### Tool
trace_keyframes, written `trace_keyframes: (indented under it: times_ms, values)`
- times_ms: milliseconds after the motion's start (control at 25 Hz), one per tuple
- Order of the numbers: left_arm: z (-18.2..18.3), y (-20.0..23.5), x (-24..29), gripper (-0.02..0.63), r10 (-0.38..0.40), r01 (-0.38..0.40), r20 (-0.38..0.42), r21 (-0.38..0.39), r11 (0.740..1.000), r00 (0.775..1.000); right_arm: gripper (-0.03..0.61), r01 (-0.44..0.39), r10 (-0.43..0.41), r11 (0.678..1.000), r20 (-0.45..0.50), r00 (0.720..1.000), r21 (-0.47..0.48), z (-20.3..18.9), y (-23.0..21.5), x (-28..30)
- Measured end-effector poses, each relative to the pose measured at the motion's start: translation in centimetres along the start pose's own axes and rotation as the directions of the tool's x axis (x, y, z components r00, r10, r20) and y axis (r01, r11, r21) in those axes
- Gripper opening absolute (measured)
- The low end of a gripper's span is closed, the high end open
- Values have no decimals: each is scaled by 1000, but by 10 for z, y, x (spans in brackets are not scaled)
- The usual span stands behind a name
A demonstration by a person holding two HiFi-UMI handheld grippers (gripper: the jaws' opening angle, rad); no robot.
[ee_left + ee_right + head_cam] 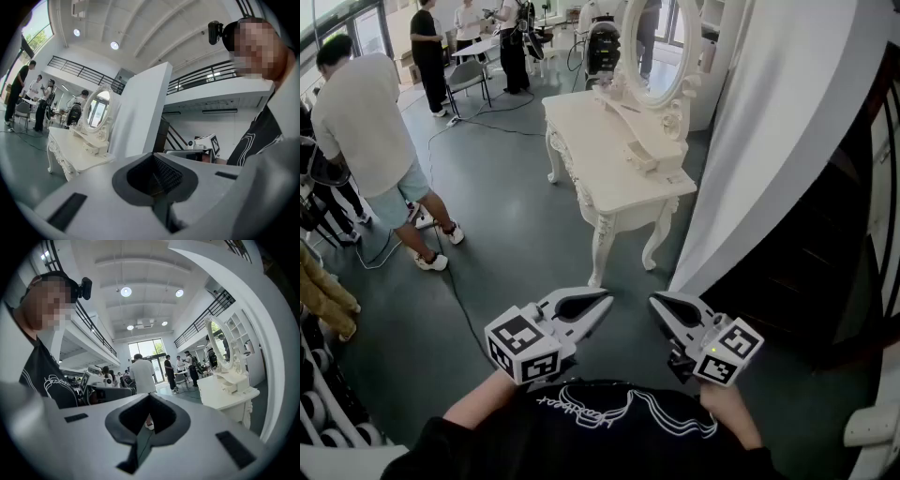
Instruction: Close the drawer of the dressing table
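Note:
The white dressing table (623,173) stands a few steps ahead on the grey floor, with an oval mirror (656,47) and a small drawer unit (645,155) on its top. At this distance I cannot tell how far any drawer stands out. Both grippers are held close to the person's body, far from the table. My left gripper (600,302) is shut and empty, and my right gripper (661,305) is shut and empty too; their tips point toward each other. In the left gripper view the table (75,154) lies to the left; in the right gripper view the table (227,394) lies to the right.
A white curtain (769,141) hangs right of the table, with a dark staircase (825,244) behind it. A person in a white shirt (370,131) stands at the left. Cables (455,291) run across the floor. More people and a chair (469,75) are at the back.

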State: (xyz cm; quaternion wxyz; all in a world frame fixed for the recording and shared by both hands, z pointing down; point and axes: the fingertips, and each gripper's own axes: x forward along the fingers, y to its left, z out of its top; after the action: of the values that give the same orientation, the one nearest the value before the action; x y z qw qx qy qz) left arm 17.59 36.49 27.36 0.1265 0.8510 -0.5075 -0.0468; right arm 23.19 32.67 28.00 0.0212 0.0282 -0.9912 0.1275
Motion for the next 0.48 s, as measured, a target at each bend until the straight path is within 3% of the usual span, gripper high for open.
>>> trace_keyframes:
  times_ms: [480]
  values:
    - [-8,16,-44,3,8,-8,11,-5,1000,1000,3,74,-74,997,-14,997,-30,-16,17,25]
